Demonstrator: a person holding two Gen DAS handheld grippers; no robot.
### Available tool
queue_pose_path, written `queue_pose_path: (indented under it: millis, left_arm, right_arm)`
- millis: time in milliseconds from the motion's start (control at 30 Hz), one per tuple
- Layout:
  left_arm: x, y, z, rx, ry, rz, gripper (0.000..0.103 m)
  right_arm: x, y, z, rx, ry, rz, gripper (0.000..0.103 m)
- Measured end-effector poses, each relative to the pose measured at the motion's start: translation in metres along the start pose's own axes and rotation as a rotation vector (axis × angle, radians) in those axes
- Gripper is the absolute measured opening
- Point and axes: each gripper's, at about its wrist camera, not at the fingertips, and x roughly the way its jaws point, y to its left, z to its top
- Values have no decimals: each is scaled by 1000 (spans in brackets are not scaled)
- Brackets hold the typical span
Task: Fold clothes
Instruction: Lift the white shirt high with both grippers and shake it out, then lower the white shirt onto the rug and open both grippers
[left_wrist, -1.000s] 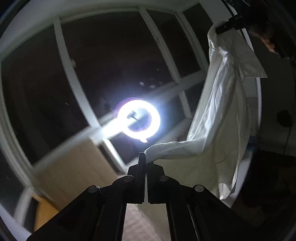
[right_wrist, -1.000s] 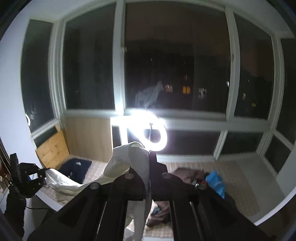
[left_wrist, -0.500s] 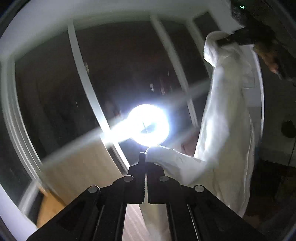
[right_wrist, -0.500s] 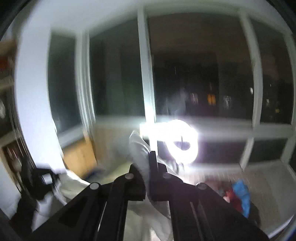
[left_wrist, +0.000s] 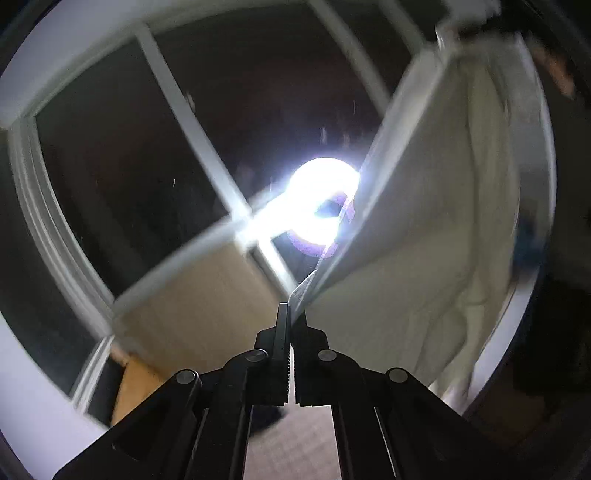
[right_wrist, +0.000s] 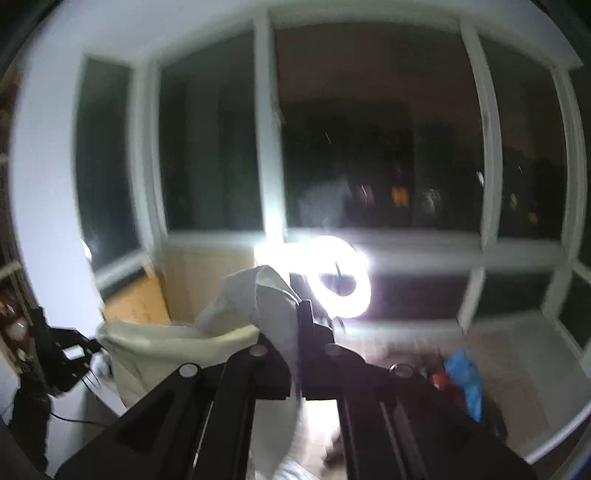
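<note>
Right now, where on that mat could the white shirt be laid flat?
Bare mat shows right of the ring light, under the windows. Nearer the middle it is crowded: a blue garment and dark clothes. The shirt hides the left part.

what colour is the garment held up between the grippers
White to cream garment; clearest in the left wrist view.

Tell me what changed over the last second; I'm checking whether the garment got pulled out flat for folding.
The white garment went from sagging loosely between the grippers to a taut, straight top edge running from the left gripper up toward the far one. The ring light now sits partly behind that edge. Unchanged: both the left gripper and the right gripper stay clamped on the cloth; nothing was let go.
</note>
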Motion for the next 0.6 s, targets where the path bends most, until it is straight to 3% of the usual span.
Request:
queue_pose_path:
  millis: [67, 267, 367, 500, 600]
  left_arm:
    - [2, 0, -3, 15, 25, -10, 1]
    - [-49, 7, 19, 132, -46, 96, 1]
    - [-51, 7, 24, 207, -22, 122, 1]
    - [-39, 5, 14, 276, 31, 106, 2]
    - [-7, 13, 2, 282, 88, 62, 3]
  right_arm:
    - [2, 6, 0, -18, 1, -1, 2]
    - [-54, 37, 44, -119, -160, -54, 2]
    - [-63, 50, 56, -150, -194, -59, 2]
    - [-27, 59, 59, -193, -156, -81, 3]
    - [32, 55, 50, -198, -87, -88, 3]
